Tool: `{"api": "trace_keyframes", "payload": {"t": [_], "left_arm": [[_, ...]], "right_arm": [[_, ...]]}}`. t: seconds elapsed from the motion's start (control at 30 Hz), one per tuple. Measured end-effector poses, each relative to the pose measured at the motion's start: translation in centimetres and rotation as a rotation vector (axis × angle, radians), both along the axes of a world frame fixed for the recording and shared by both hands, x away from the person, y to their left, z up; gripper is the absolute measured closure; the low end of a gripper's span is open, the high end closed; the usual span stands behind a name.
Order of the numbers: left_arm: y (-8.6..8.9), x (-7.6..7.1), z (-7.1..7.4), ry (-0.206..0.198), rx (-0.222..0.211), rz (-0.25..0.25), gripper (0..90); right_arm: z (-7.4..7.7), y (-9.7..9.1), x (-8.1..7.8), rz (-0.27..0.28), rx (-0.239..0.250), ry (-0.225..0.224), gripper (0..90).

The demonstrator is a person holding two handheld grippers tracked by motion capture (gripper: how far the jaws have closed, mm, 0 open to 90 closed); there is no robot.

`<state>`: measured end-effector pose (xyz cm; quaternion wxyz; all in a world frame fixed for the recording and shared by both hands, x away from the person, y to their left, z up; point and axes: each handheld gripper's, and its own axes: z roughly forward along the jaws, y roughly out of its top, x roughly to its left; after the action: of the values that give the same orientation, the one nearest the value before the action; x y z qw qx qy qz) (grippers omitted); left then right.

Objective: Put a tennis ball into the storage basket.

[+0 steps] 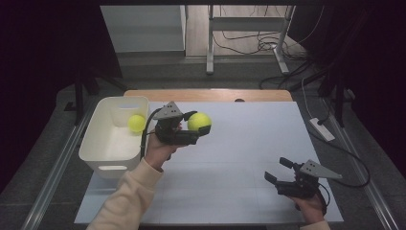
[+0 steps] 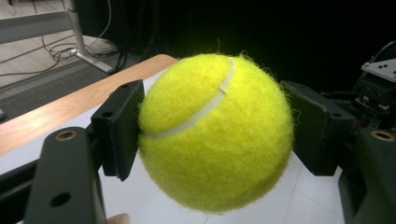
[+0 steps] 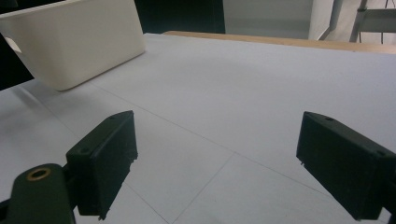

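My left gripper (image 1: 197,125) is shut on a yellow tennis ball (image 1: 199,121), held above the white table (image 1: 239,143) just right of the white bin (image 1: 101,143). Up close in the left gripper view, the ball (image 2: 215,133) is squeezed between both black pads (image 2: 119,128). A second yellow tennis ball (image 1: 136,123) lies inside the bin at its far right corner. My right gripper (image 1: 278,170) rests near the table's front right, open, with nothing between its fingers (image 3: 105,161). The right gripper view has the bin (image 3: 74,42) at upper left.
A wooden strip (image 1: 208,95) borders the table's far edge. Beyond it stand metal desk legs (image 1: 209,38) and tangled floor cables (image 1: 268,45). A white power strip (image 1: 322,129) lies on the floor to the right. Dark rails run along both sides.
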<state>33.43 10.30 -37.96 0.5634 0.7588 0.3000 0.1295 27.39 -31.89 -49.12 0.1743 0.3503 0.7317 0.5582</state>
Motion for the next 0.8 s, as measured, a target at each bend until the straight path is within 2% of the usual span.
{"api": "trace_keyframes", "payload": {"t": [0.8], "left_arm": [[2.8,-0.1,0.8,-0.015,-0.012,0.074,27.2]], "right_arm": [[0.0,0.1,0.0,0.004,0.000,-0.003,12.1]]}}
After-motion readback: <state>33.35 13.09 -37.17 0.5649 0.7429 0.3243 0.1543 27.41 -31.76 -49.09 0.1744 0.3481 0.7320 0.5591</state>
